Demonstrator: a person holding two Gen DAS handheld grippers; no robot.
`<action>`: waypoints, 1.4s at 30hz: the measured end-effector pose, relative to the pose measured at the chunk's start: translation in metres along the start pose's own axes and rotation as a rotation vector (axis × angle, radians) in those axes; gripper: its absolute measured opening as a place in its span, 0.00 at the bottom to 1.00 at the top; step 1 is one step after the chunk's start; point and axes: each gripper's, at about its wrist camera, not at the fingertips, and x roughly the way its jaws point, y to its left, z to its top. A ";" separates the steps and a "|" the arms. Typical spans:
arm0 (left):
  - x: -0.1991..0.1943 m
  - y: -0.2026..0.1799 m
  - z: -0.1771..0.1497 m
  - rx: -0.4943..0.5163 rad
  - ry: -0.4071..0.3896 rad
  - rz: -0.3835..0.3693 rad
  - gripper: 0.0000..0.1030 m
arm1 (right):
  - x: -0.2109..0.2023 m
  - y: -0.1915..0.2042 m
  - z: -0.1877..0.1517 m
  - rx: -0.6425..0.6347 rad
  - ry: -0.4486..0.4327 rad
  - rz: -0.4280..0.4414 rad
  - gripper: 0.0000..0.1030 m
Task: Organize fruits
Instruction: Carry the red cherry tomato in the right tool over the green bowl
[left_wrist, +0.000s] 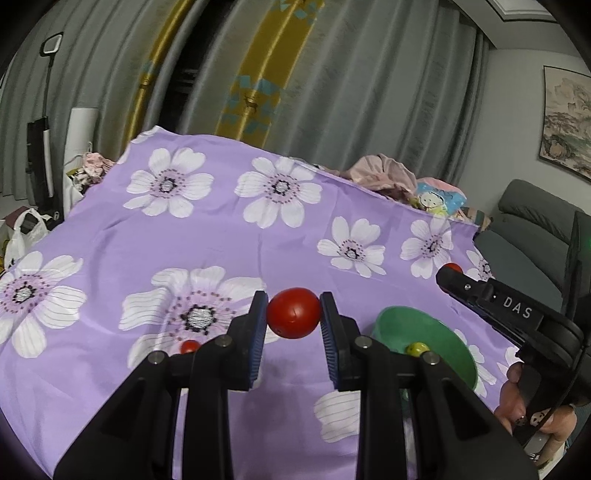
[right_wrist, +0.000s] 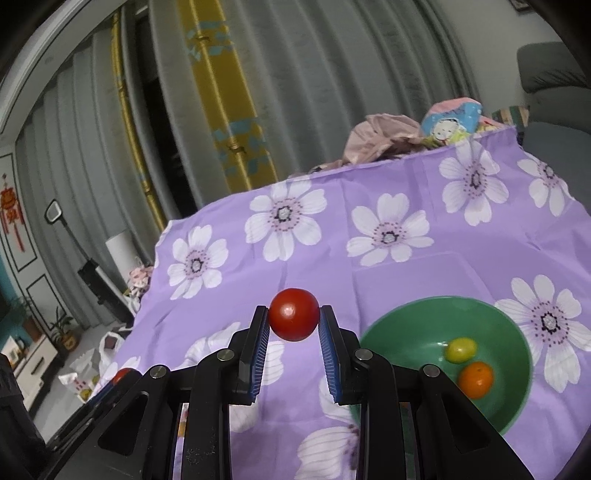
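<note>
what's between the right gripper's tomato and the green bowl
Nothing visible. The right gripper holds a red tomato above the floral cloth, and the green bowl sits just to its right, open-topped, holding only a yellow fruit and an orange one.

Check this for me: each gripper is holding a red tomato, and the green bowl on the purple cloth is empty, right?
Not quite. The green bowl isn't empty: the right wrist view shows a yellow fruit and an orange fruit inside. The left gripper and right gripper do each hold a red tomato.
</note>
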 end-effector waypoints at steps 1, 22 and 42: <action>0.003 -0.003 0.000 -0.002 0.005 -0.004 0.27 | 0.000 -0.004 0.002 0.010 0.004 -0.006 0.28; 0.061 -0.085 -0.002 0.027 0.141 -0.175 0.27 | 0.004 -0.067 0.010 0.161 0.115 -0.090 0.28; 0.115 -0.127 -0.029 0.035 0.378 -0.288 0.27 | 0.024 -0.118 -0.003 0.316 0.310 -0.185 0.28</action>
